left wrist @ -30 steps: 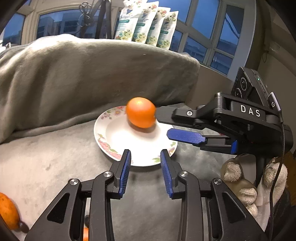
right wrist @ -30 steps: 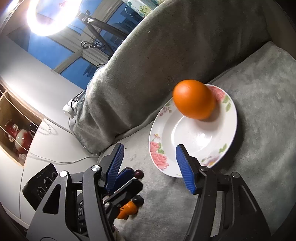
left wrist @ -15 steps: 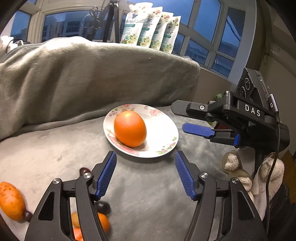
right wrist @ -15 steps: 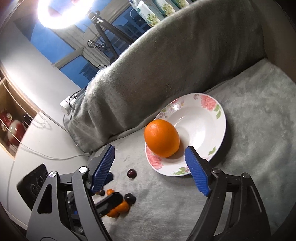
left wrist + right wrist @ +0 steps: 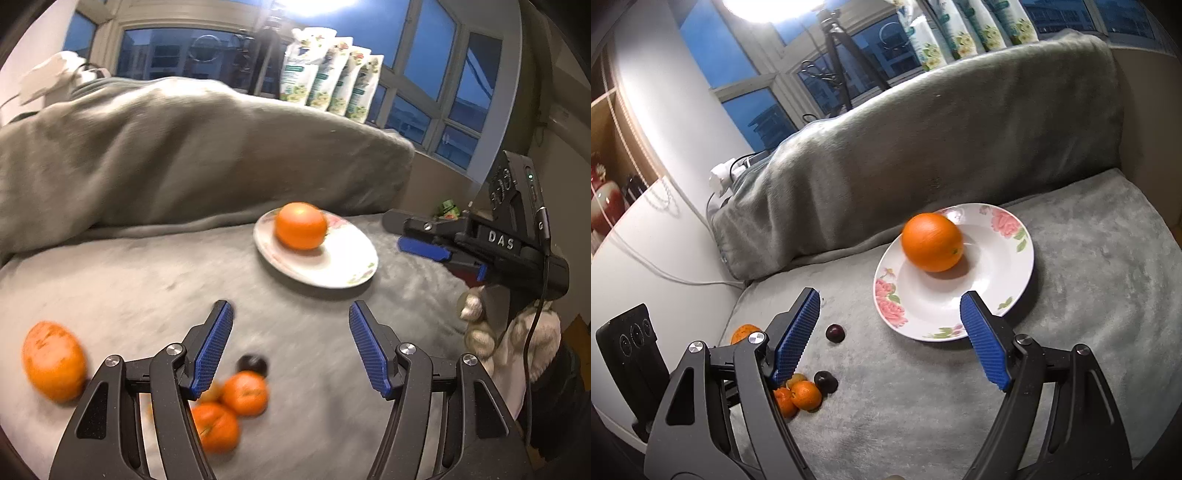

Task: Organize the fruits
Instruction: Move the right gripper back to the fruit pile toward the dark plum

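You are holding your left gripper (image 5: 290,345) low over the blanket (image 5: 1089,295), jaws apart; right gripper (image 5: 890,341) likewise apart, facing the plate (image 5: 1008,291); orange (image 5: 931,242) sitting round, no clear long axis

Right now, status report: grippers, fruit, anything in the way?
Left gripper open, empty. Right gripper open, empty. One orange on the plate; small oranges and dark fruits loose on the blanket. Nothing blocking.

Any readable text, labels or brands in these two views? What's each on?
"DAS": white letters on the black body of the right gripper, seen in the left wrist view.
Pouches on the windowsill: printed labels, too blurred to read.
Nothing else legible in either view.
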A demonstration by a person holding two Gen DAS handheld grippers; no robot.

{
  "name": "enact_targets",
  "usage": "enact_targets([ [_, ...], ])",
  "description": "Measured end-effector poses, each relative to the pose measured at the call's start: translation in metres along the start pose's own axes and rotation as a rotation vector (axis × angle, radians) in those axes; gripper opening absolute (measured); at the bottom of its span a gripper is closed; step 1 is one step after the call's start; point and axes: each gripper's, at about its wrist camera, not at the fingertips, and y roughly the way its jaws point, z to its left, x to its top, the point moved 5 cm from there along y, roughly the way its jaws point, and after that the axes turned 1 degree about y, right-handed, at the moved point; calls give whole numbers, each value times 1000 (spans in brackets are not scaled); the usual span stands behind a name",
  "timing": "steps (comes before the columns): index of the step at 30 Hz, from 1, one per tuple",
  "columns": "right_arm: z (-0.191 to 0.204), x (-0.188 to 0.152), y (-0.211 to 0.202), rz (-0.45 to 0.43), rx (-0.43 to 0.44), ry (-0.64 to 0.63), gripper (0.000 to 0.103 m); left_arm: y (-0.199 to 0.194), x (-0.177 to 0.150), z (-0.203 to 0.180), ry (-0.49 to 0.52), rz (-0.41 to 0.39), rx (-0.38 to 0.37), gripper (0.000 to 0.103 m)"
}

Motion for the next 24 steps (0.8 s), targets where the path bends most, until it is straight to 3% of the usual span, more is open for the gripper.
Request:
enact_targets([
  [6, 15, -5, 0, -22, 30, -63, 81, -23, -22, 31, -51, 10, 80, 65],
  [13, 39, -13, 9, -5, 28, -171, 95, -45, -48, 64, -120, 17, 161, 65],
  [24, 59, -44, 27, 117, 3, -336, 95, -50, -76, 82, -207, 32, 165, 65],
])
